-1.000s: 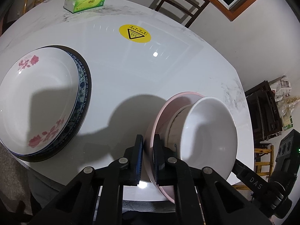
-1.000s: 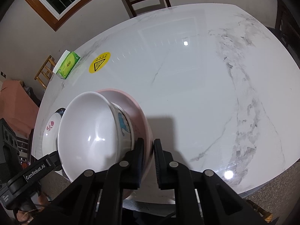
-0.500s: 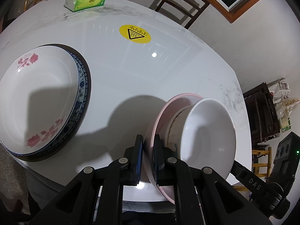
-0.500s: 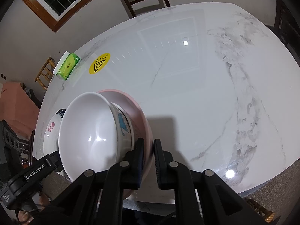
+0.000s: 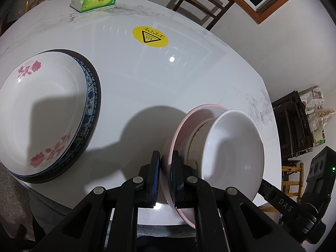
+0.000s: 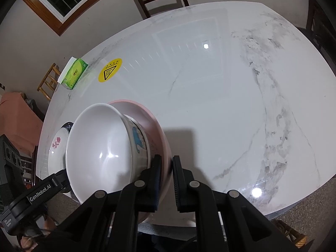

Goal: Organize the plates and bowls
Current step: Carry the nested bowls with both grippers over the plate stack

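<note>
Marble tabletop, pink plate carrying a white bowl.
Left hand-held gripper and right hand-held gripper both clamp the plate's rim; best kept level so the bowl stays seated.

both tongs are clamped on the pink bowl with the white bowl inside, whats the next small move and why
Probably carry the pair level toward the flowered plate stack and lower it there. The left tongs and right tongs each pinch the pink bowl rim on opposite sides, the white bowl sits nested inside, and its shadow suggests it hangs above the table.
</note>
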`<action>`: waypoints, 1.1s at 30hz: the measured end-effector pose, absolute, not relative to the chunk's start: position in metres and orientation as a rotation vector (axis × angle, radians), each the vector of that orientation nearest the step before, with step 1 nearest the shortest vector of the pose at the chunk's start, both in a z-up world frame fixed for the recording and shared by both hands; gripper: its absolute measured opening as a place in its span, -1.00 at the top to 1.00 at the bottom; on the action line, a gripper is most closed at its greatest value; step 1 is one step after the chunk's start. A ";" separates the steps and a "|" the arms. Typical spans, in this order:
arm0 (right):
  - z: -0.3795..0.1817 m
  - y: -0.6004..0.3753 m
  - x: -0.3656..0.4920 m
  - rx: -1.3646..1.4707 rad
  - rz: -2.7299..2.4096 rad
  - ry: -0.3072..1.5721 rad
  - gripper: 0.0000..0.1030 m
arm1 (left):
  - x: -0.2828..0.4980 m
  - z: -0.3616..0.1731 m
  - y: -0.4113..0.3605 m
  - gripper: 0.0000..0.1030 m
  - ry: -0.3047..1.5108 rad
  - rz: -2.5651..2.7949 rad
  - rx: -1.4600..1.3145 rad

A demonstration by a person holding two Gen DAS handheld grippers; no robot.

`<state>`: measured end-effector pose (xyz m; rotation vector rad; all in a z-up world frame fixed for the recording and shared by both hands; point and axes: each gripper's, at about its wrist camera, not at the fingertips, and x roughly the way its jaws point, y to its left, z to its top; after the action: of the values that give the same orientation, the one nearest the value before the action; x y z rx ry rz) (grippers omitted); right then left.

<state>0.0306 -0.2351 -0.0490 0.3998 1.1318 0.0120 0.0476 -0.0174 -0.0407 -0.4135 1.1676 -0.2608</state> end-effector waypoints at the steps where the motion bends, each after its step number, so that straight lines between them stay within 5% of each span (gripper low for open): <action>1: -0.049 -0.235 0.030 0.401 0.011 1.132 0.79 | 0.048 -0.041 -0.018 0.89 1.167 -0.261 -0.414; 33: -0.003 -0.155 0.068 0.295 0.138 1.097 0.79 | 0.049 0.004 0.052 0.89 1.080 -0.176 -0.421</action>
<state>0.0684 -0.1550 -0.0028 0.2952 1.0965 0.1382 0.0492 0.0521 0.0044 -0.4207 1.0800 -0.1760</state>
